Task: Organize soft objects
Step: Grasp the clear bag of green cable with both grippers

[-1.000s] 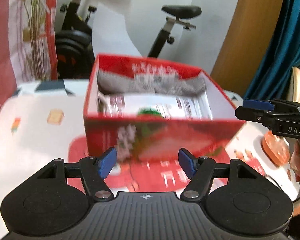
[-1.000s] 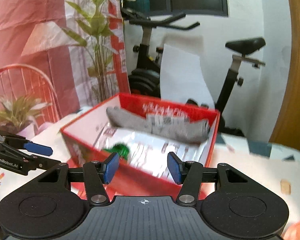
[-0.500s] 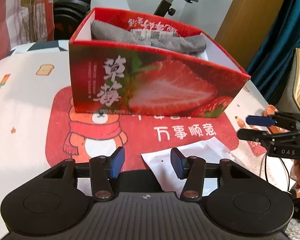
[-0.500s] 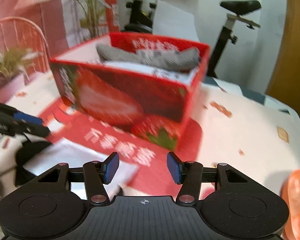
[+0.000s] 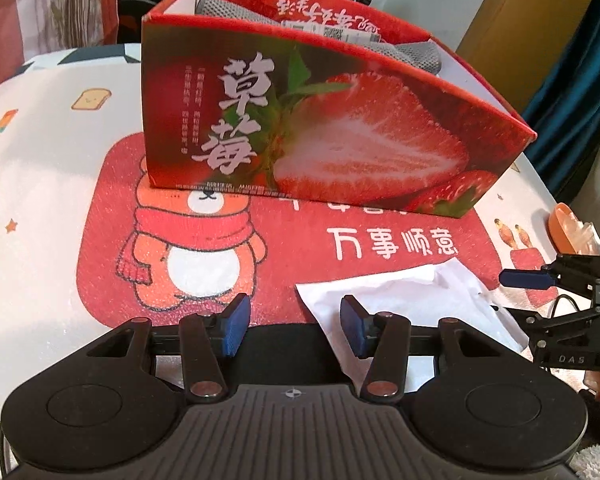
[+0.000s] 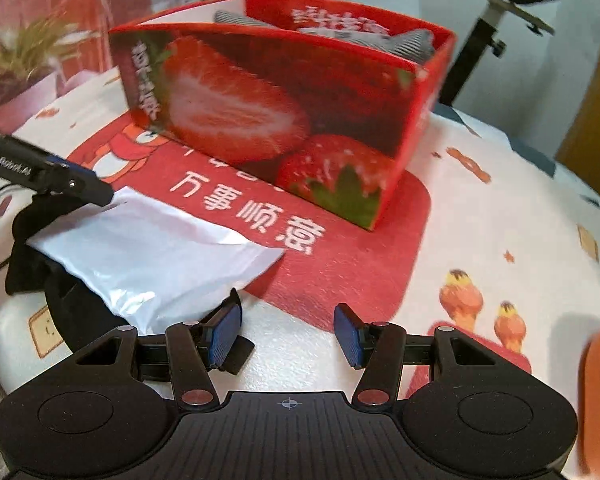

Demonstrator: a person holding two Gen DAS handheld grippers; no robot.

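While the left wrist view looks down on the red bear mat (image 5: 180,220), the left gripper (image 5: 294,326) holds its pads apart over the mat's near edge, gripping nothing; a white plastic packet (image 5: 412,300) lies just right of them, before the strawberry box (image 5: 320,132) holding grey socks (image 5: 416,54).

From the right wrist view, the right gripper (image 6: 286,334) stands parted and empty, the packet (image 6: 152,248) on the mat beside its left pad.

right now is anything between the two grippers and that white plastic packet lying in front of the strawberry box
Nothing visible blocks it. The white packet lies on the red mat, with the left gripper at one end and the right gripper at the other, both open. A dark item partly under the packet cannot be identified.
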